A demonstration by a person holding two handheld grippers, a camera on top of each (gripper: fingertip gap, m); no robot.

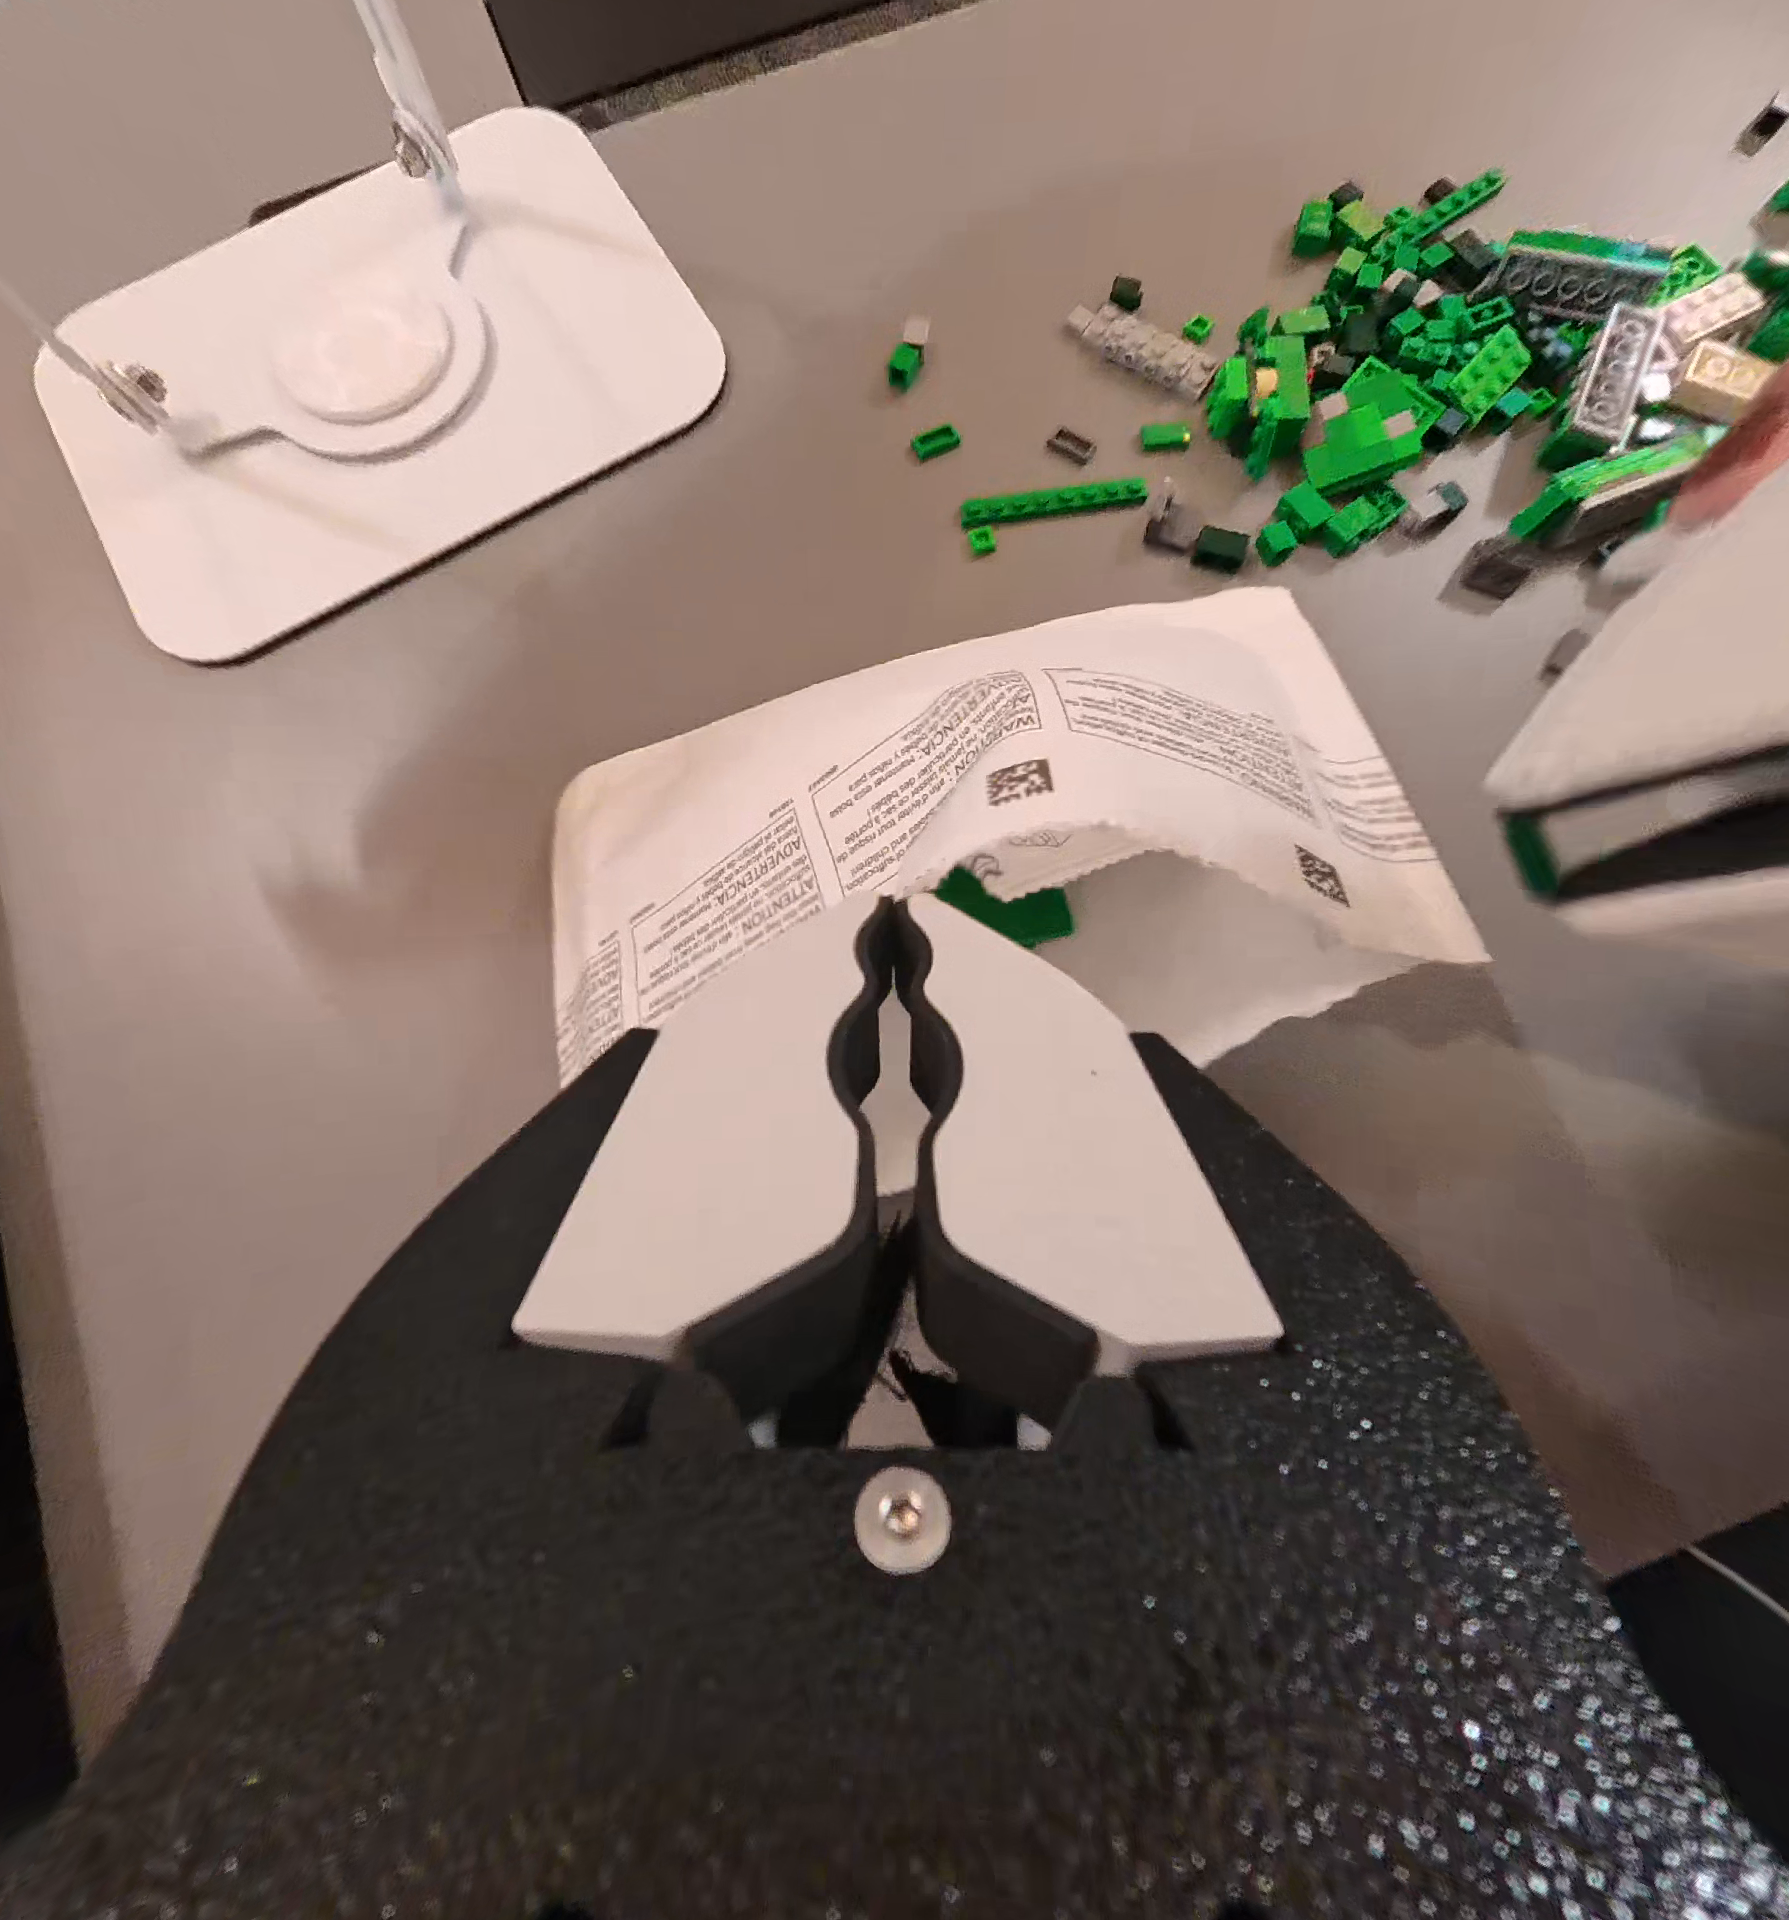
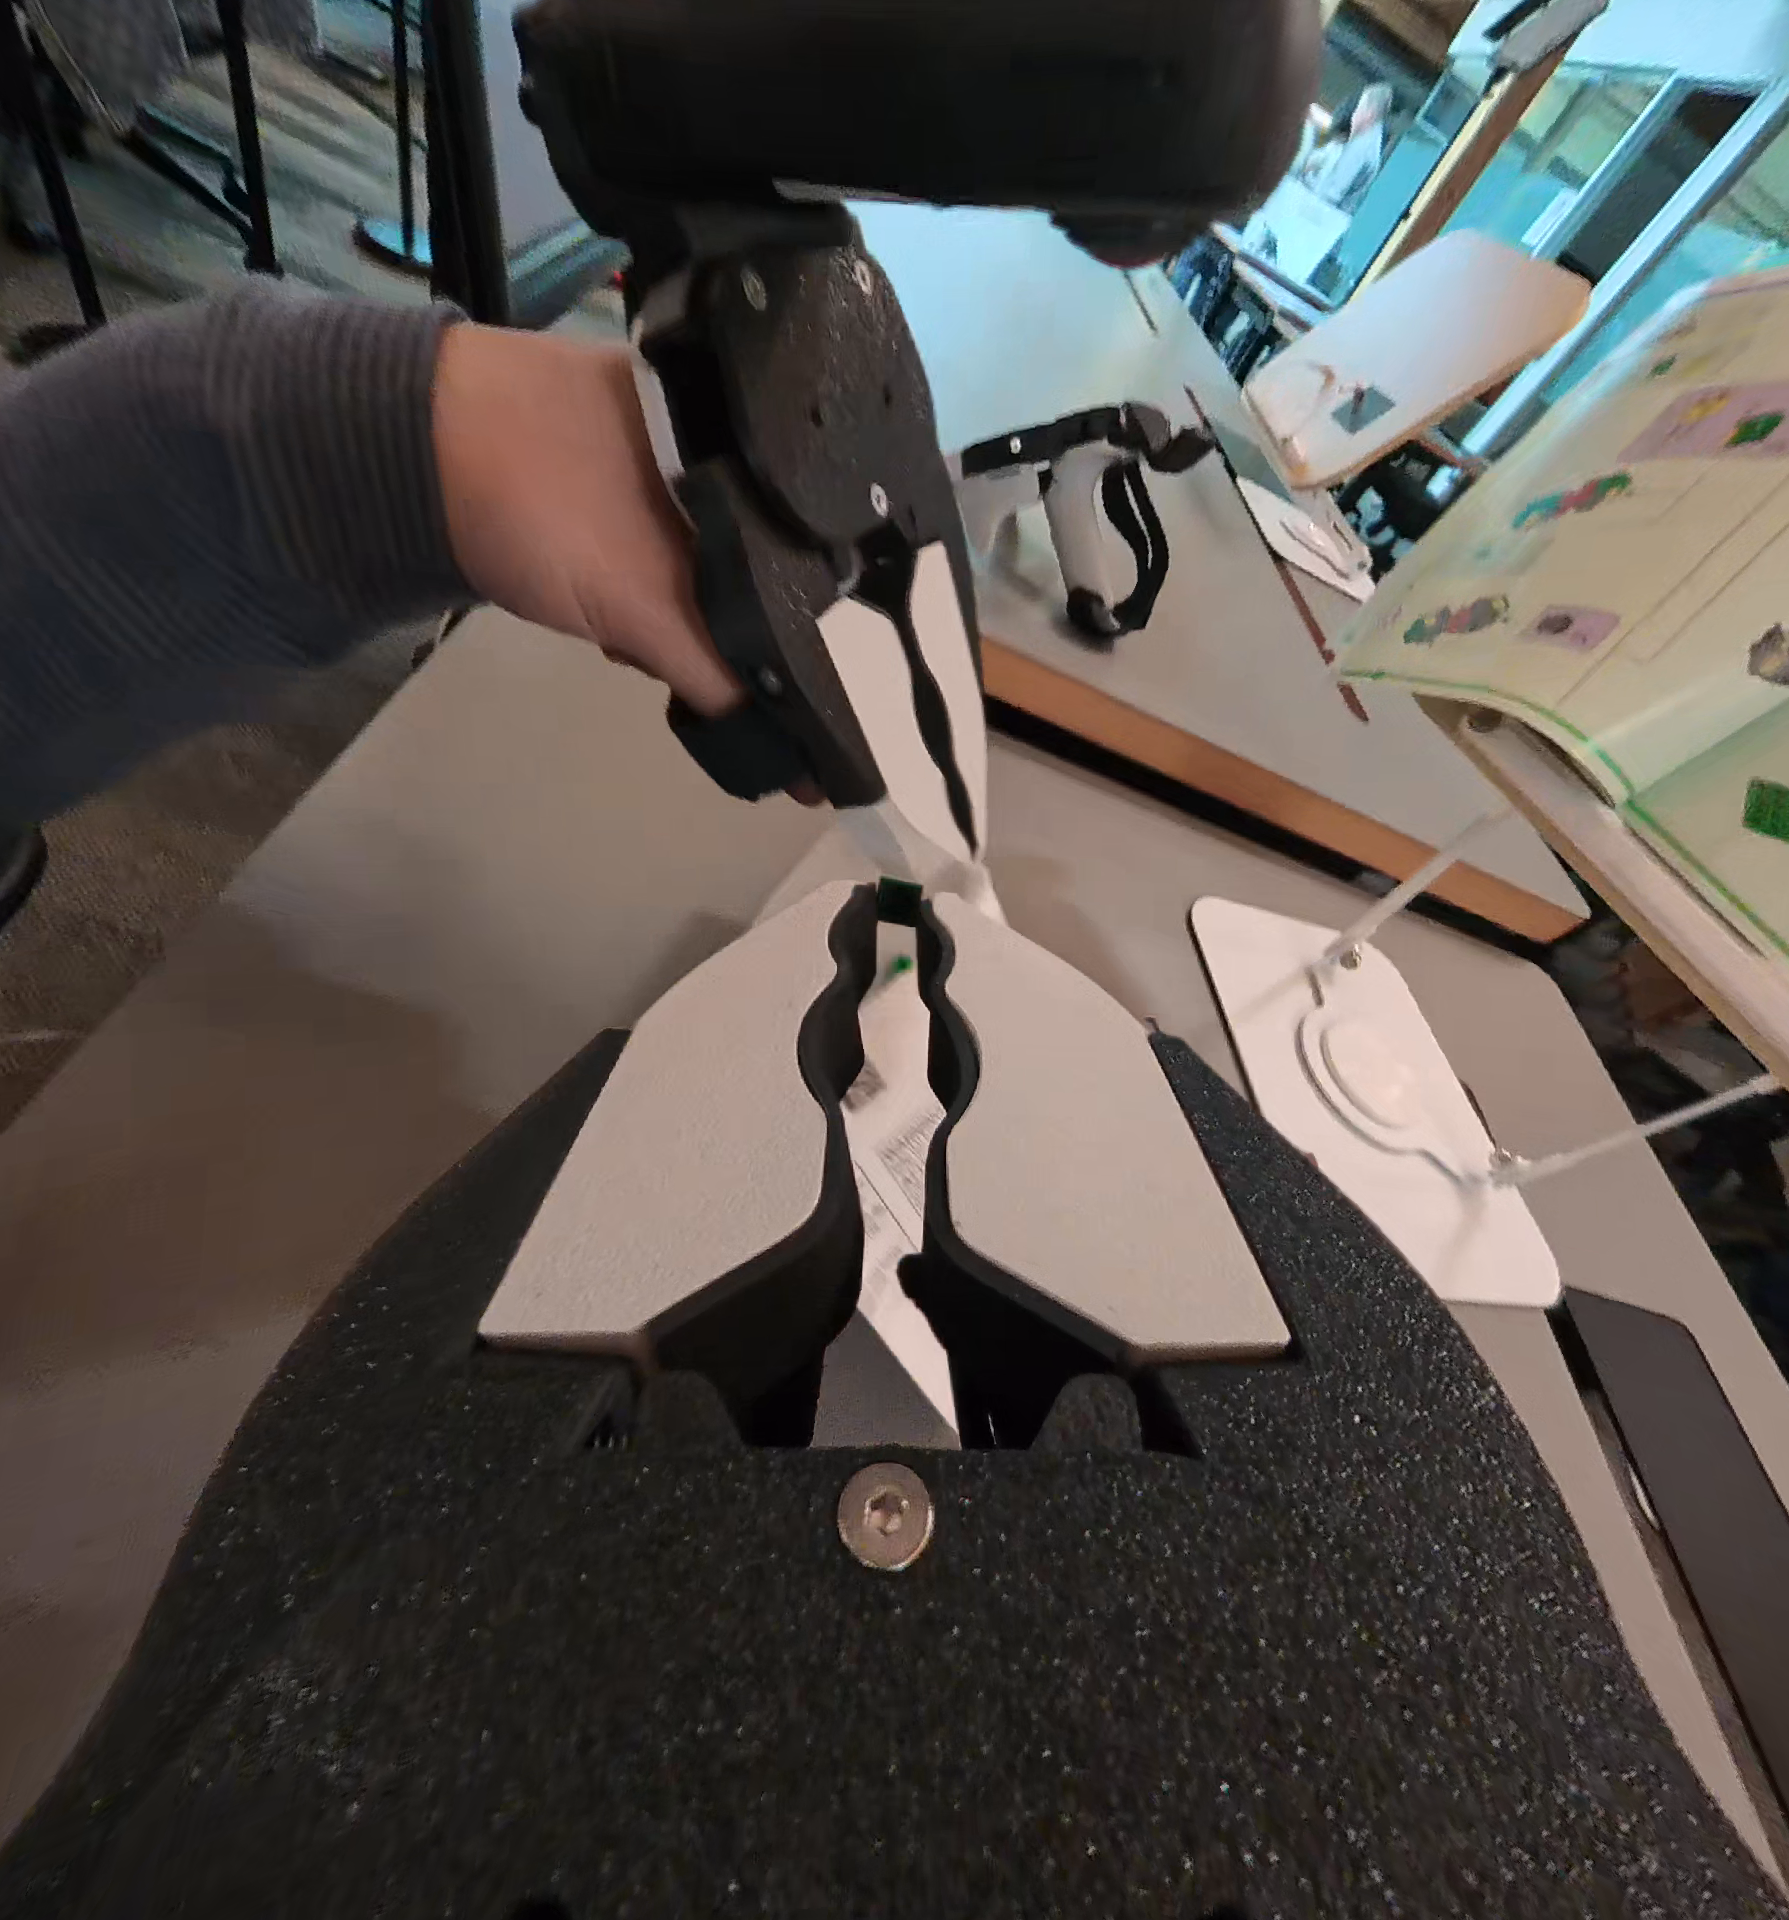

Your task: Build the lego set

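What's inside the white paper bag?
Through the torn opening of the white paper bag, a few green lego pieces show. The paper covers the rest, so how many remain inside cannot be seen.

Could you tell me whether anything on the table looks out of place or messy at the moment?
Yes: the white paper bag lies torn open with a few green pieces still inside, and the loose bricks are scattered unsorted across the table's far right.
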